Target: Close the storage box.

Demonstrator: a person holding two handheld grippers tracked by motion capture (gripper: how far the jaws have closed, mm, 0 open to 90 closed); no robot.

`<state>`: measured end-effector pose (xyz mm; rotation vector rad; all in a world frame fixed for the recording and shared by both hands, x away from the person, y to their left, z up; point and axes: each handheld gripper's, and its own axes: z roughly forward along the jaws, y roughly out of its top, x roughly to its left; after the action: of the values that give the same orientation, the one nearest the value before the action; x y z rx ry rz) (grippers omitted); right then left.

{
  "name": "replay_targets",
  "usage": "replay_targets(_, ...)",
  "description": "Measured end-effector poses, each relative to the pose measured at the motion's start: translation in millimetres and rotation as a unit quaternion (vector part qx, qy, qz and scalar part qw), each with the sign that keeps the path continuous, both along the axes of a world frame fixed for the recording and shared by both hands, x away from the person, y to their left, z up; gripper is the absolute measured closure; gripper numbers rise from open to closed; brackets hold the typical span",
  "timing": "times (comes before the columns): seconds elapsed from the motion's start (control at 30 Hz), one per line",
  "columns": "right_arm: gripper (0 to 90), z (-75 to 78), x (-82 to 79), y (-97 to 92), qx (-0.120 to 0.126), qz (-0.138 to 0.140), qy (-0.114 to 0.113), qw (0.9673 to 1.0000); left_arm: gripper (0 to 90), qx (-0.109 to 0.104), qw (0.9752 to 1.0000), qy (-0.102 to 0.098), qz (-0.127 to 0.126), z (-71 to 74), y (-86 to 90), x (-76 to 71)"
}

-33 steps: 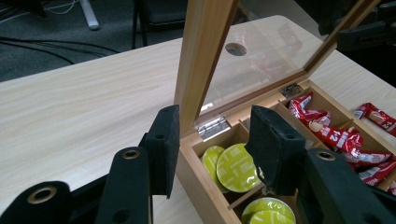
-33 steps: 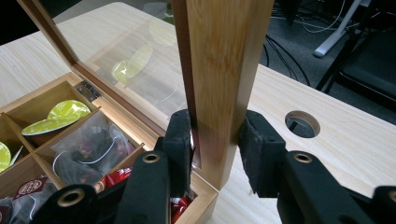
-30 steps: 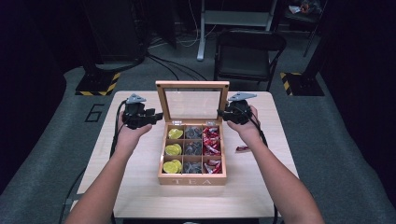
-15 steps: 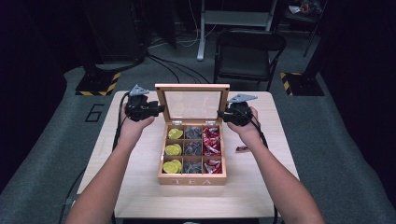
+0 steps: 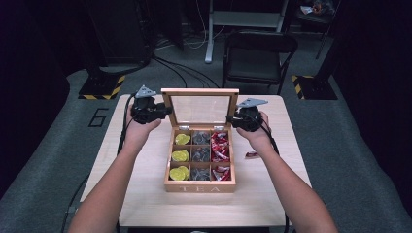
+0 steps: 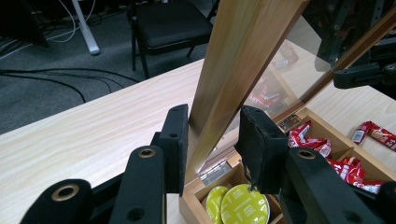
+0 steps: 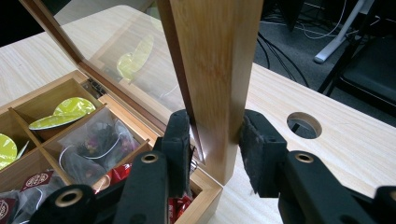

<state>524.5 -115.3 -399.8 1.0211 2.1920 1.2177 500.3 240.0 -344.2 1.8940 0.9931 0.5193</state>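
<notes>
High view: a light wooden table stands at frame centre on a grey floor; a black chair sits behind it at the top, and a yellow-and-black striped marking lies at upper left. On the table rests an open wooden tea box with a glass-paned lid raised upright. The left gripper meets the lid's left edge, the right gripper its right edge.

Left gripper view: at lower centre the jaws have just been closing and now clamp the lid's wooden side frame; round green capsules lie below.

Right gripper view: at lower centre the jaws bracket the lid's wooden post, the left pad touching it, the right pad just beside it. A round hole pierces the tabletop at right.
</notes>
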Motion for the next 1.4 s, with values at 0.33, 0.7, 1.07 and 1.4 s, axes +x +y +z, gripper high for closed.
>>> replay_targets(0.33,59.3,0.2,-1.3,-4.2,0.016,-0.002,0.013,0.9998,63.9,0.013,0.9999,-0.003,-0.005,1.3,-0.7,-0.2)
replay_targets(0.7,56.4,14.9,-16.5,-14.1,0.019,0.003,0.008,0.9998,63.4,-0.004,1.0,-0.001,-0.002,-2.9,0.6,-8.5)
replay_targets(1.07,53.0,37.8,-41.4,-12.6,0.017,0.016,-0.005,0.9997,62.5,-0.012,0.9999,-0.002,-0.008,-8.2,3.1,-19.9)
replay_targets(1.4,52.4,57.9,-56.3,-8.9,0.013,0.025,-0.031,0.9991,62.3,-0.006,0.9999,-0.001,-0.013,-10.0,3.1,-27.3)
